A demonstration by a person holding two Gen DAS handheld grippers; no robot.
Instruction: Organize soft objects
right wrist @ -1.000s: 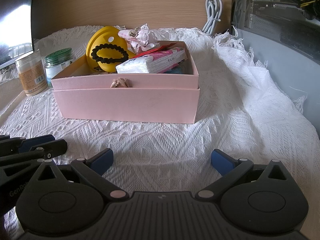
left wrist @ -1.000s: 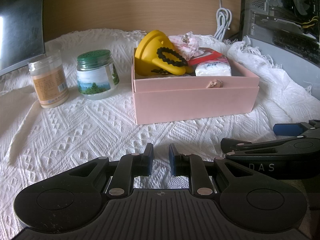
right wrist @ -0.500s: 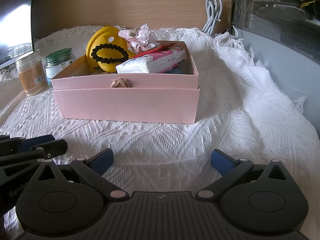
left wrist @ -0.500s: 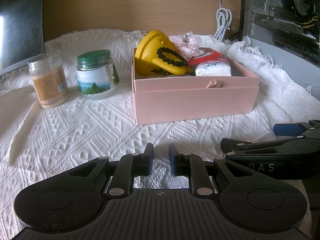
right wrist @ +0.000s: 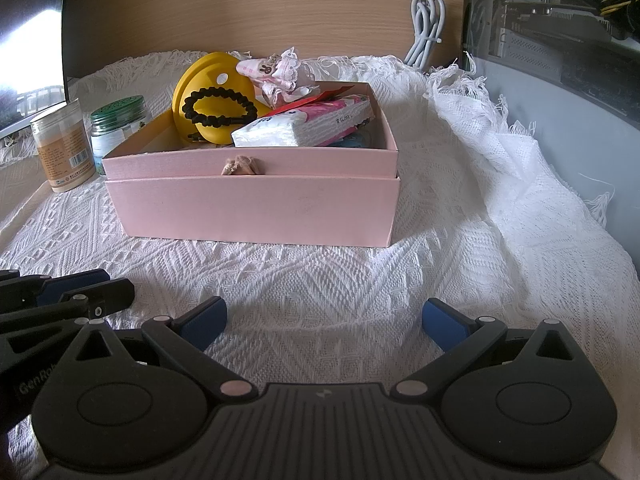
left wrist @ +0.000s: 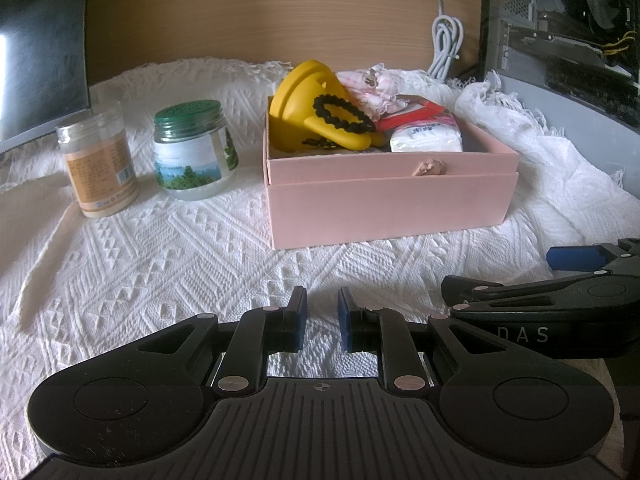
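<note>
A pink box (left wrist: 384,208) (right wrist: 256,212) stands on the white knitted cloth. In it lie a yellow silicone piece (left wrist: 308,100) (right wrist: 208,80) with a black hair tie (left wrist: 344,114) (right wrist: 218,110) on it, a pink frilly cloth (left wrist: 372,84) (right wrist: 280,74) and a white tissue pack (left wrist: 426,138) (right wrist: 304,126). My left gripper (left wrist: 322,320) hovers low in front of the box, jaws nearly closed with a narrow gap, empty. My right gripper (right wrist: 324,320) is wide open and empty, beside the left one.
Two jars stand left of the box: a clear one with an orange label (left wrist: 98,164) (right wrist: 60,148) and a green-lidded one (left wrist: 192,152) (right wrist: 116,128). A monitor (left wrist: 40,40) is at far left, a computer case (left wrist: 568,28) at right, a white cable (left wrist: 444,44) behind.
</note>
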